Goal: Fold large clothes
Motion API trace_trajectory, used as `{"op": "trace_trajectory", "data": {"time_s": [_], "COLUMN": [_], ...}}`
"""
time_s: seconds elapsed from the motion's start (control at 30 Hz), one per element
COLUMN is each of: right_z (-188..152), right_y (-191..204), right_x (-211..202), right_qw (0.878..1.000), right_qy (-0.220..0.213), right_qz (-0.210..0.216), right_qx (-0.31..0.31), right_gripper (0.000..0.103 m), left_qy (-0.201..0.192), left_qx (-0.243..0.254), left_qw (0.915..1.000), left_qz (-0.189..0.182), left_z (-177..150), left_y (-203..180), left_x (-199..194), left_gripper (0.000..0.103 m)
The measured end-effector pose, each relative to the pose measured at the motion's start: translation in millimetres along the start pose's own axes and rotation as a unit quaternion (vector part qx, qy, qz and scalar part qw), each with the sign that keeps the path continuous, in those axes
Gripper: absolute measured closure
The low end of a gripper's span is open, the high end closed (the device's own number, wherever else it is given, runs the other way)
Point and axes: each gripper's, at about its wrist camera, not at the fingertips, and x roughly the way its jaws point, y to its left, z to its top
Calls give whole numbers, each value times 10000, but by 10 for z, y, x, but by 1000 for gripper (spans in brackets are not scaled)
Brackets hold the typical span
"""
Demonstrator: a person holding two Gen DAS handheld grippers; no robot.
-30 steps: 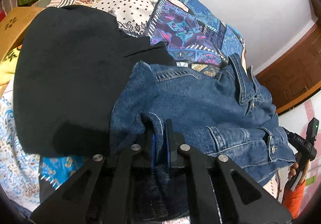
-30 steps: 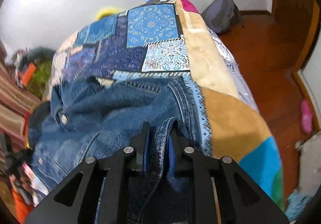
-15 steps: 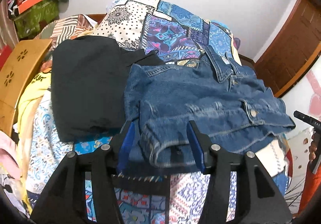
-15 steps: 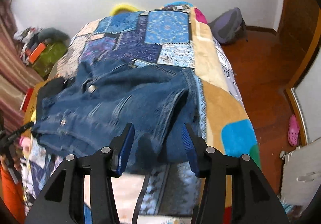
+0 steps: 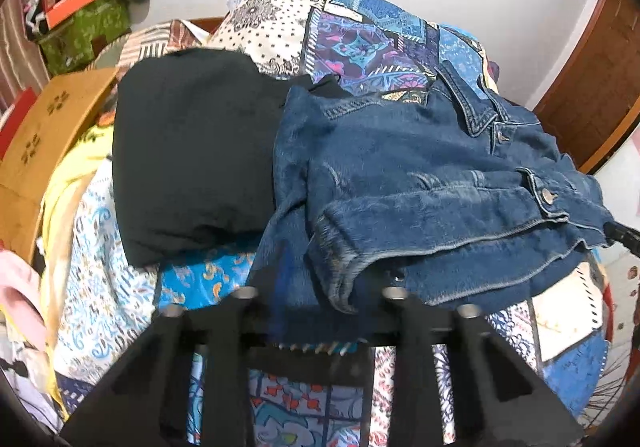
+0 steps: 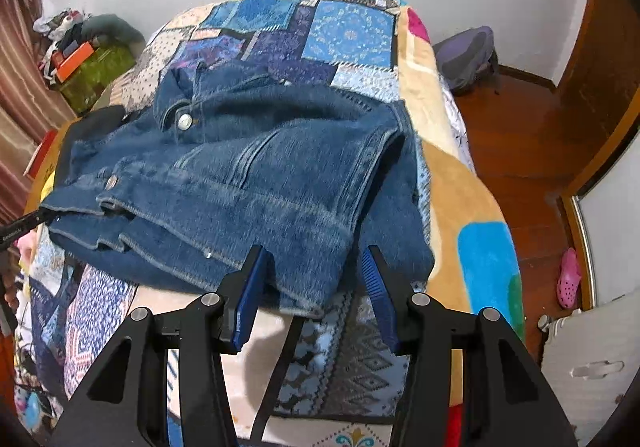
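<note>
1. The denim jacket (image 6: 248,183) lies folded on the bed (image 6: 452,183), hem doubled up over the body, collar toward the far wall; it seems laid down that way to finish a fold
2. The right gripper (image 6: 312,287) stands apart at the jacket's near edge, holding nothing
3. The left gripper (image 5: 320,311) has just been closing; its fingertips are blurred against the denim, so I cannot tell whether it pinches cloth
4. A black garment (image 5: 188,167) lies just beside the jacket, slightly under its edge, probably already folded
</note>
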Motion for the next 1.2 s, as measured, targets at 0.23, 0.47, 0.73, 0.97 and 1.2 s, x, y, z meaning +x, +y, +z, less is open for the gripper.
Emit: {"op": "trace_trajectory", "data": {"time_s": [0.23,0.47,0.73,0.97,1.2], "right_z": [-124,-70,578,1096,1253], "right_y": [97,3,18,-86,-162], "right_x": [-56,-61,-137,251,340], "right_qw": [9990,9985,9963,9956,9916], "right_qy": [36,-225,-701,-727,-1022], "right_qz": [115,460,397,-76,-417], "right_qx": [-439,185,289,594,681], "right_gripper": [57,91,94,94,93], "left_qy": [-255,-411,-767,-521,104], "left_qx": [337,284,17,-226,-273], "left_qw": [9986,9985,9969,9983,9992], "left_qz": [307,203,-172,119,265], "left_z": [124,231,785,1074,1110], "left_y": [-155,-209,-255,-138,-3], "left_x": [-22,-97,-205,241,675], "left_gripper": [93,95,96,96,94]}}
